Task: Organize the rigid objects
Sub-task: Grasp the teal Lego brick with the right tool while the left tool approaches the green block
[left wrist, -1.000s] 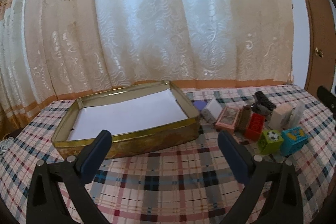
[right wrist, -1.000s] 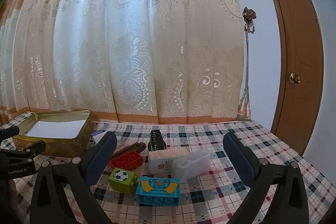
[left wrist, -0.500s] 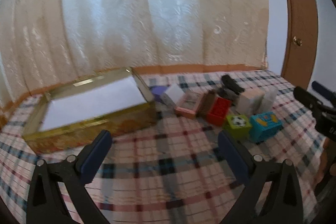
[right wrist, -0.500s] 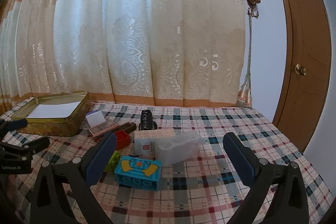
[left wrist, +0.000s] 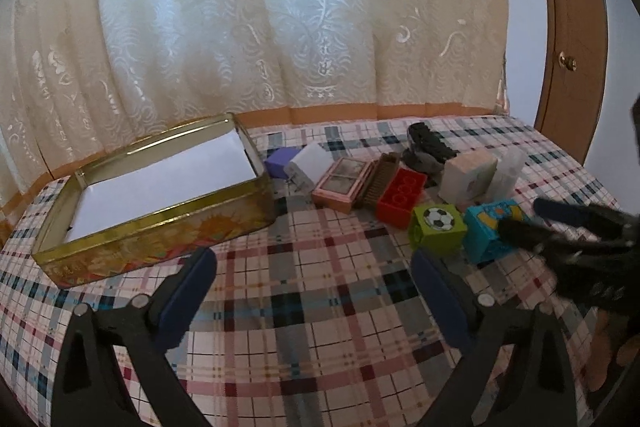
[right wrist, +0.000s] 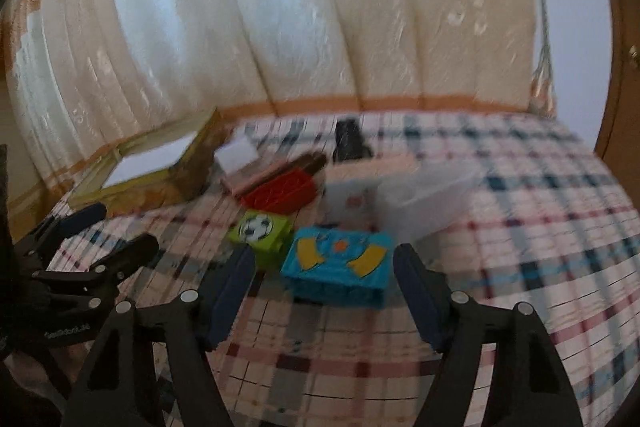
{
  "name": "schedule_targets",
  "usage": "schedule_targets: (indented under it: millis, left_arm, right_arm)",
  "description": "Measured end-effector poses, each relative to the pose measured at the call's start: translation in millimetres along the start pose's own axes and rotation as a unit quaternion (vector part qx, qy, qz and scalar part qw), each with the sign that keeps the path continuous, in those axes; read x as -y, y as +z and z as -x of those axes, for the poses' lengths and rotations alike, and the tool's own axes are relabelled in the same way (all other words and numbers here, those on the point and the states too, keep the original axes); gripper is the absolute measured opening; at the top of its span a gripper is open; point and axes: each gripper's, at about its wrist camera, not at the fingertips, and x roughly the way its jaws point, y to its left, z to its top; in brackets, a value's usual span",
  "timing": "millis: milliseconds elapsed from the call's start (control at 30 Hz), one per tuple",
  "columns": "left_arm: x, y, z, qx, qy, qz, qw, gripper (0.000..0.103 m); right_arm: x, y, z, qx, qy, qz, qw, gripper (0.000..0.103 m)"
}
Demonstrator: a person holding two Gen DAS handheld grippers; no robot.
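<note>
The right gripper (right wrist: 322,281) was open wide, with its 2 fingers on either side of the blue block (right wrist: 338,271), which sat on the checked tablecloth (right wrist: 540,227). It did not touch the block. Just left of the blue block sat a green block with a soccer ball (right wrist: 262,231), and a red block (right wrist: 282,189) lay farther back. The picture was blurry.

The left gripper (left wrist: 314,297) was open wide too and held nothing. It hung over the cloth, near the gold tin (left wrist: 160,231) on the far left. The tin had white paper inside.
</note>
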Motion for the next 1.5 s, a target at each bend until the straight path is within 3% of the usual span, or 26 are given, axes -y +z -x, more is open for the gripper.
schedule_targets:
  millis: [133,233,300,433,667,867,1067,1133,1200,1267,1300,1500]
  left_arm:
    - [0.2,-0.1,-1.2,-0.005,0.000,0.002,1.0000,0.099]
    - [1.6,-1.2,-1.0,-0.007,0.003,0.002,1.0000,0.099]
    - [4.4,-1.1,-1.4,-0.008,-0.001,0.000,1.0000,0.099]
    - [12.5,1.7,-5.5,-0.021,-0.025,0.003,0.9995,0.099]
    - [37.6,10.9,-15.9,-0.036,-0.046,-0.011,0.9982,0.099]
    - [56.6,18.6,-37.0,-0.067,-0.064,-0.003,0.9957,0.098]
    - [74.5,20.3,-55.7,-0.091,-0.056,-0.013,0.9942,0.086]
    - [82.4,19.2,-64.6,-0.104,-0.045,-0.025,0.9933,0.076]
    - [85.9,16.9,-74.5,-0.130,-0.052,-0.026,0.9898,0.055]
    - [85.0,17.9,-76.2,-0.134,-0.059,-0.015,0.9891,0.051]
    - [84.7,18.0,-76.6,-0.136,-0.061,-0.015,0.9887,0.042]
    - [80.6,18.3,-69.6,-0.120,-0.061,-0.011,0.9908,0.041]
  right_arm:
    - [-9.8,2.1,-16.3,-0.030,-0.023,0.020,0.999,0.074]
    - [-10.2,1.3,-37.3,-0.084,-0.035,0.025,0.996,0.074]
    - [-3.1,0.5,-41.5,-0.097,-0.030,0.008,0.995,0.069]
    - [5.9,0.2,-29.4,-0.074,-0.024,-0.004,0.997,0.068]
    - [11.8,2.0,14.6,0.019,-0.079,0.015,0.997,0.066]
    - [28.6,8.5,32.0,0.056,-0.082,-0.019,0.995,0.066]
    - [40.8,11.9,45.7,0.092,-0.109,-0.047,0.989,0.066]
    - [42.6,11.5,46.0,0.092,-0.107,-0.052,0.989,0.066]
    - [43.6,11.0,45.5,0.091,-0.108,-0.051,0.989,0.066]
    - [43.6,10.9,45.3,0.092,-0.111,-0.049,0.988,0.066]
    - [43.5,10.6,45.4,0.092,-0.113,-0.049,0.988,0.066]
    - [44.9,9.0,43.4,0.094,-0.119,-0.048,0.987,0.066]
